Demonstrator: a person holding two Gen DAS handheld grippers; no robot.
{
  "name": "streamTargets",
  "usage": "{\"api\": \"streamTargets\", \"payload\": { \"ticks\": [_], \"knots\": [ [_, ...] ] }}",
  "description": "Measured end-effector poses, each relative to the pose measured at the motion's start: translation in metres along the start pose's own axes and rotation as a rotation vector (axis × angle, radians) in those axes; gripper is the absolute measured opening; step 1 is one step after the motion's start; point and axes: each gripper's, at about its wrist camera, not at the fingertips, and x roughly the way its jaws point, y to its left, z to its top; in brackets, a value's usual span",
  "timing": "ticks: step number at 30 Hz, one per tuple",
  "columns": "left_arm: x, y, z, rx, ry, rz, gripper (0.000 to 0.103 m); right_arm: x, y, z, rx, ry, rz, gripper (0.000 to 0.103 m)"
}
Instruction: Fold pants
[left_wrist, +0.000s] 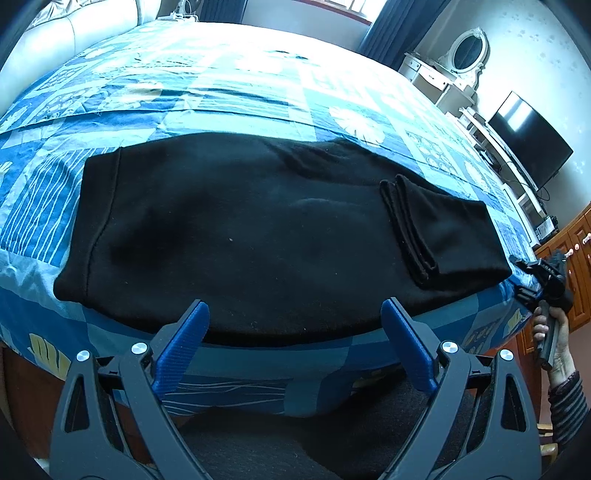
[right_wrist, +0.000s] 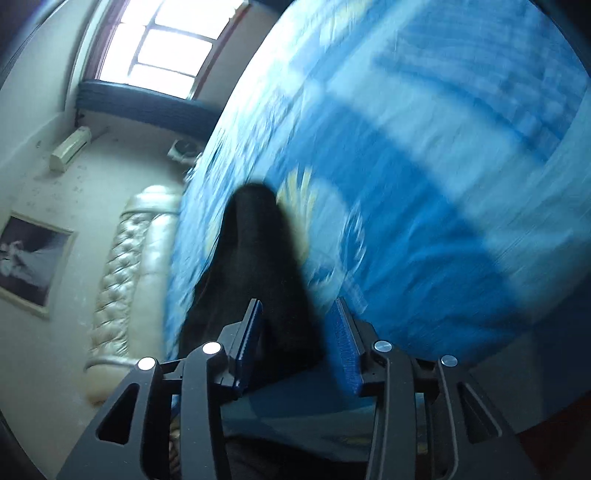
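Observation:
Black pants (left_wrist: 258, 236) lie flat across the near part of the bed, folded lengthwise, with the leg ends doubled back on top at the right (left_wrist: 443, 232). My left gripper (left_wrist: 295, 321) is open and empty, just short of the pants' near edge. My right gripper (right_wrist: 297, 317) is open with nothing between its fingers. It is rolled sideways at the pants' right end, and the pants (right_wrist: 255, 258) show blurred ahead of it. In the left wrist view the right gripper (left_wrist: 546, 280) is held by a hand off the bed's right corner.
The bed has a blue patterned cover (left_wrist: 221, 92) and a padded headboard (right_wrist: 125, 280). A dresser with an oval mirror (left_wrist: 467, 51), a TV (left_wrist: 532, 140) and wooden cabinets (left_wrist: 576, 258) stand to the right. A window (right_wrist: 162, 44) is beyond the bed.

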Motion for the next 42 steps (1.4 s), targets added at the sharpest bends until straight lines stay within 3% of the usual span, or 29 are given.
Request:
{"api": "streamTargets", "payload": {
  "ticks": [2,4,9,12,19,22,33,39,42],
  "knots": [
    [0.0,0.001,0.001,-0.006,-0.004,-0.002,0.094,-0.01,0.016,0.0,-0.017,-0.048,0.012,0.041],
    [0.001,0.003,0.001,-0.011,-0.001,-0.002,0.094,-0.006,0.04,-0.008,-0.037,-0.036,0.071,0.041],
    [0.001,0.006,0.002,-0.015,0.001,0.006,0.094,0.065,0.105,-0.056,-0.086,0.218,0.257,0.041],
    [-0.002,0.012,0.004,-0.027,-0.012,0.007,0.094,0.108,0.133,-0.084,-0.119,0.348,0.314,0.041],
    [-0.011,0.036,0.011,-0.099,-0.041,-0.009,0.094,0.165,0.158,-0.124,-0.15,0.503,0.373,0.041],
    [-0.017,0.054,0.016,-0.149,-0.061,-0.014,0.094,0.174,0.154,-0.131,-0.187,0.518,0.321,0.041],
    [-0.027,0.16,0.044,-0.317,-0.118,-0.12,0.094,0.172,0.146,-0.134,-0.18,0.537,0.343,0.04],
    [0.014,0.19,0.063,-0.323,-0.026,-0.204,0.094,0.171,0.14,-0.132,-0.175,0.527,0.351,0.04],
    [0.027,0.201,0.055,-0.386,-0.002,-0.284,0.094,0.17,0.138,-0.131,-0.164,0.527,0.356,0.04]
  ]
}}
